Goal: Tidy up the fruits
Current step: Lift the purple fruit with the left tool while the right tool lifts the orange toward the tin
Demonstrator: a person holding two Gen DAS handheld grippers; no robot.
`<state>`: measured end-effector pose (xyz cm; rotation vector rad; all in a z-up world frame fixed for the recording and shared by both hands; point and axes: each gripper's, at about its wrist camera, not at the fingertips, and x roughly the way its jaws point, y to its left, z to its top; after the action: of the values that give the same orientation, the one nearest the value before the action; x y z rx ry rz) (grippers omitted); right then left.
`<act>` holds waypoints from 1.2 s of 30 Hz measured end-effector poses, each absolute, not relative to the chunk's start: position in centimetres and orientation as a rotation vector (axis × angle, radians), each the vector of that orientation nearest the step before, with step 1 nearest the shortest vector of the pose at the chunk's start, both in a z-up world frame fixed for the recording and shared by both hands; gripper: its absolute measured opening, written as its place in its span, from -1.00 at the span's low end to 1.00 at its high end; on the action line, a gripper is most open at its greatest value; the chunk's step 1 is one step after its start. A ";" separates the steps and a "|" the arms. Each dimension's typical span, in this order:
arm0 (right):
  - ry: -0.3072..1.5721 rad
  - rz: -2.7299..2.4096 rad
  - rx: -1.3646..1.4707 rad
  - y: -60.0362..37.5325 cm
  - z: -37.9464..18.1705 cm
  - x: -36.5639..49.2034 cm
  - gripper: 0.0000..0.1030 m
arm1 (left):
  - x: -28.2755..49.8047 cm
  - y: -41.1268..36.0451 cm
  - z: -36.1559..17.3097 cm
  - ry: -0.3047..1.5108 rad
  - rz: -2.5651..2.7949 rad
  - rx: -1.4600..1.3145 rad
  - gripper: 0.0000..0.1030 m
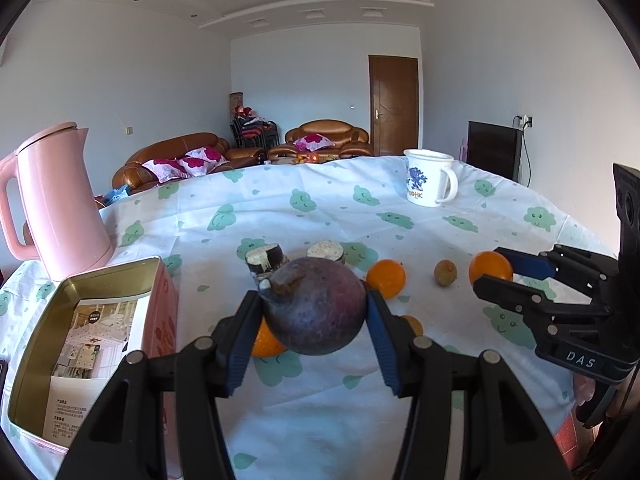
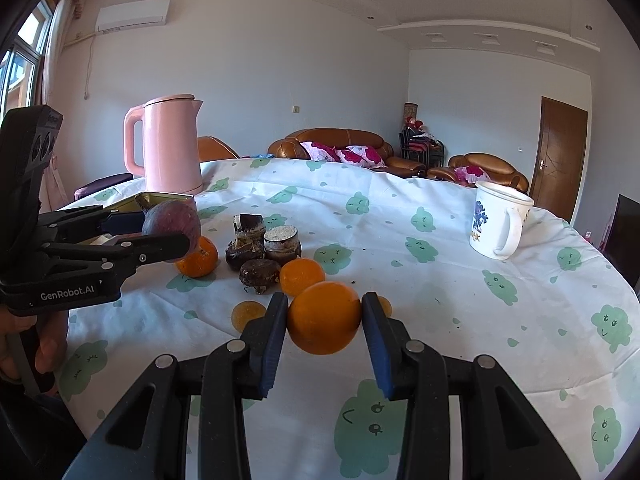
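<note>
My left gripper [image 1: 314, 312] is shut on a dark purple round fruit [image 1: 316, 308] and holds it above the table; it also shows in the right wrist view [image 2: 173, 224]. My right gripper [image 2: 325, 320] is shut on an orange [image 2: 324, 318], also seen at the right of the left wrist view [image 1: 490, 266]. On the cloth lie another orange [image 1: 386, 278], a small brown fruit [image 1: 445, 273], dark cut tubers [image 2: 260, 252] and an orange [image 2: 198, 258] under the left gripper. An open gold tin box [image 1: 80, 344] sits at the left.
A pink kettle [image 1: 56, 204] stands behind the tin box. A white mug [image 1: 430, 178] stands at the far right of the table. The cloud-print tablecloth [image 2: 460, 300] covers the round table. Sofas and a door lie beyond.
</note>
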<state>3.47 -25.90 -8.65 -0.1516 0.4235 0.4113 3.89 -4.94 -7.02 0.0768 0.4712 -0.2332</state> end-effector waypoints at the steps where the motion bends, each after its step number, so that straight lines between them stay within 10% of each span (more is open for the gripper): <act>1: 0.420 0.412 -0.152 -25.9 -8.6 3.4 -0.22 | 3.9 -4.9 -7.0 0.468 -0.233 0.076 0.06; 36: 0.261 0.431 -0.171 -26.1 -8.2 1.1 -0.22 | 1.9 -4.9 -6.4 0.355 -0.203 0.093 0.06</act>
<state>1.12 -26.13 -8.25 -0.1711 0.2612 0.4305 1.93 -4.91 -6.36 0.0930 0.3553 -0.2032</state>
